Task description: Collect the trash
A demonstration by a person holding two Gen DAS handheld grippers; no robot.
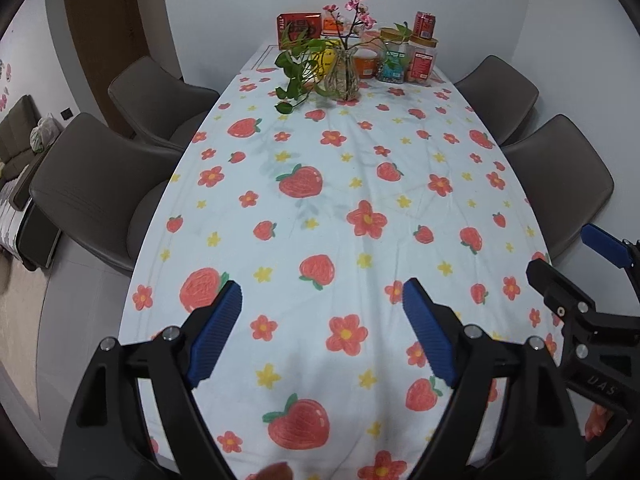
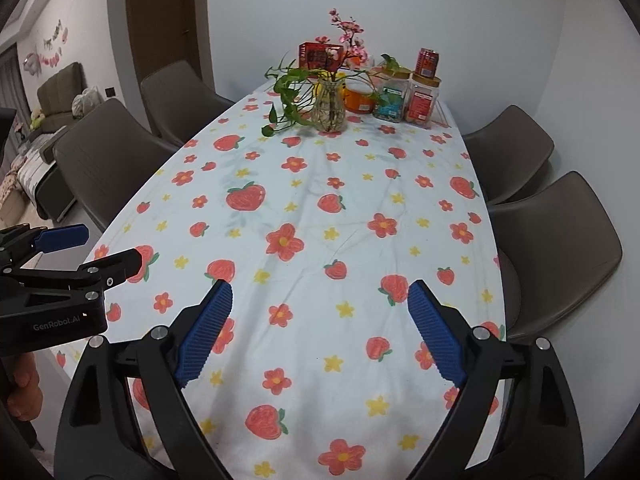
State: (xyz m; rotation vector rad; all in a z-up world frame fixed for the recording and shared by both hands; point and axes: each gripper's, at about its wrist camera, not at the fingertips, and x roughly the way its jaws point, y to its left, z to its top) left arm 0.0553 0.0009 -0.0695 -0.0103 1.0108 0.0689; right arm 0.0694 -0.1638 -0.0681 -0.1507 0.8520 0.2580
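Right now I have both grippers hanging over the near end of the desk [image 1: 400,168], pointed down at its white cloth printed with strawberries and flowers. My left gripper [image 1: 322,336] has its jaws spread wide with only cloth showing between the blue pads; my right gripper [image 2: 320,330] is the same, jaws spread and nothing between them. Each shows at the edge of the other's view, side by side and apart.

As for trash, I see no loose scrap anywhere on the cloth in front of me. Everything on the desk is bunched at the far end by the wall: a glass vase [image 1: 342,76] with pink blossom twigs and a trailing green vine, and just behind and beside it a red box [image 1: 299,25], an orange tub [image 1: 366,65], two clear jars [image 1: 408,60] with tan lids, and a red can [image 1: 424,25] standing on one jar. Whether any of those is waste I cannot tell.

Four brown chairs [image 1: 92,188] are tucked in close, two along each long side. Through the doorway on the left sits a sofa [image 2: 60,84] with a bag on it.
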